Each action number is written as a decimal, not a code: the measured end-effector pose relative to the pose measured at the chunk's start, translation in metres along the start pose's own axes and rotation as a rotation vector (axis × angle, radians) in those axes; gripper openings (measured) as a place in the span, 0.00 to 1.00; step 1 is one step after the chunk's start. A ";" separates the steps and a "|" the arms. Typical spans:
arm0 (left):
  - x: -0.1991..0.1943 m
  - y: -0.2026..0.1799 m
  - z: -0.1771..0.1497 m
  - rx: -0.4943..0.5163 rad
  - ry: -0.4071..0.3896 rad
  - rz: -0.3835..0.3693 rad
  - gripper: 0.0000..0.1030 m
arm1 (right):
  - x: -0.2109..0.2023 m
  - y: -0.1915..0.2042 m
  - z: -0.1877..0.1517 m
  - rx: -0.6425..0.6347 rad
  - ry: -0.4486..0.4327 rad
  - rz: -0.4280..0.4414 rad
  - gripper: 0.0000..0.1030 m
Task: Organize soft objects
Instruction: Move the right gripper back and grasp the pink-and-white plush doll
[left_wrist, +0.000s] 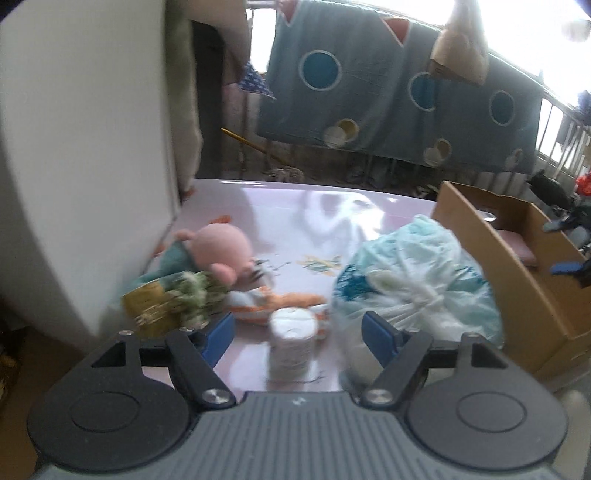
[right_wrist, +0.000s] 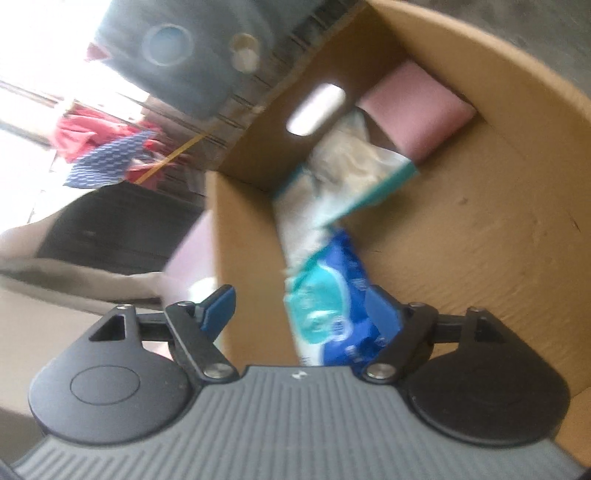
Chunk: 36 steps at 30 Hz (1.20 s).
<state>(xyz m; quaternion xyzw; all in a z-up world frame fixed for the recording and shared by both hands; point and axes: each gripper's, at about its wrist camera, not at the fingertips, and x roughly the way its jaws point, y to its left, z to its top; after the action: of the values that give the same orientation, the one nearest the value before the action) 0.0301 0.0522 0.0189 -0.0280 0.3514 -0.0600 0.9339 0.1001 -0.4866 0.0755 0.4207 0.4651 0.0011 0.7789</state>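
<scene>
The right gripper (right_wrist: 299, 314) stands spread over the cardboard box (right_wrist: 461, 229), with a blue tissue pack (right_wrist: 343, 317) loose between its fingers, pinched by neither. Farther in lie a teal-edged packet (right_wrist: 354, 173) and a pink pad (right_wrist: 417, 110). The left gripper (left_wrist: 299, 328), also spread and empty, faces a white roll (left_wrist: 291, 339), plastic bag (left_wrist: 413, 280) and pink pig plush (left_wrist: 221, 251) on the table (left_wrist: 295, 206). Judging by this, roughly half remains.

no legible txt, blue pack (right_wrist: 347, 295) print too blurred
</scene>
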 end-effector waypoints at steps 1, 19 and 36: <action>-0.003 0.004 -0.003 -0.004 -0.009 0.009 0.75 | -0.004 0.008 -0.002 -0.018 -0.001 0.015 0.77; 0.006 0.048 -0.028 -0.087 -0.129 0.129 0.74 | 0.143 0.258 -0.114 -0.643 0.392 0.234 0.86; 0.010 0.173 -0.057 -0.354 -0.076 0.368 0.72 | 0.354 0.345 -0.240 -1.250 0.432 -0.055 0.89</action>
<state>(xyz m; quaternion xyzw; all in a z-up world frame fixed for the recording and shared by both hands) 0.0163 0.2220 -0.0467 -0.1289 0.3204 0.1742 0.9221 0.2614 0.0325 -0.0055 -0.1324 0.5333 0.3352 0.7653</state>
